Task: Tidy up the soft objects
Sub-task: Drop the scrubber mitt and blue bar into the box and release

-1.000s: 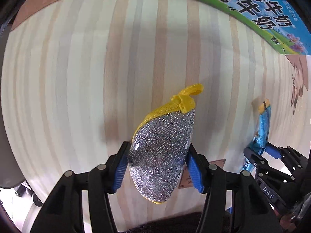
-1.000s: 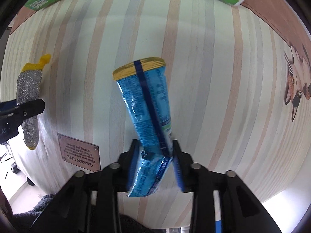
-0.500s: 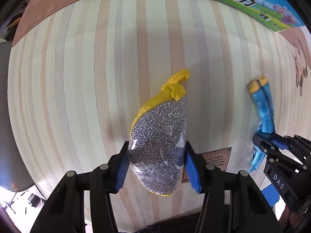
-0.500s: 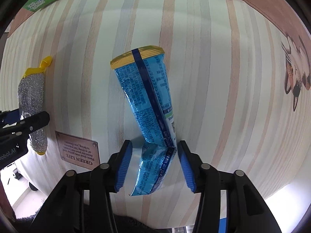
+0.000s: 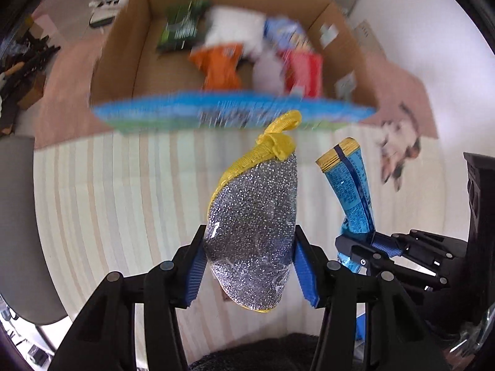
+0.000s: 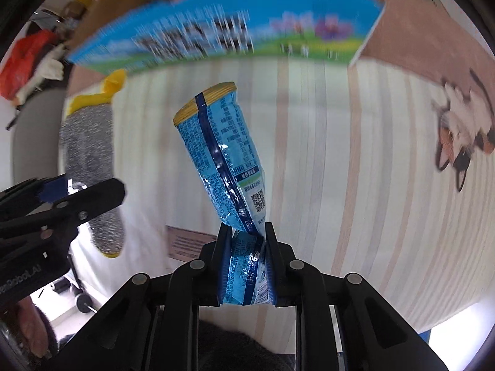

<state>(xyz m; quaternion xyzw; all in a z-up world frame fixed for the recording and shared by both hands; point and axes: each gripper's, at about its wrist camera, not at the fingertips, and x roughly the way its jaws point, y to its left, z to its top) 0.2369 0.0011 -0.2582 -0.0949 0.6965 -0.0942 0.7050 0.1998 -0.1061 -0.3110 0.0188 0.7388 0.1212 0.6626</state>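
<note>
Above the striped desk point(image 5: 108, 191), left tongs point(image 5: 250, 266) clenched on silver glitter pouch point(image 5: 253, 225) with yellow trim, held upright off the surface. Just beside it, right tongs point(image 6: 246, 266) pinch the lower end of a blue snack packet point(image 6: 222, 154), tilted, also lifted. Beyond the desk edge sits an open cardboard box point(image 5: 123, 46) holding blurred packets.

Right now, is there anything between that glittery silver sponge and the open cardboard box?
Only bare striped tabletop, then the box's blue printed flap, in the left wrist view. The sponge sits in the left tongs.
</note>
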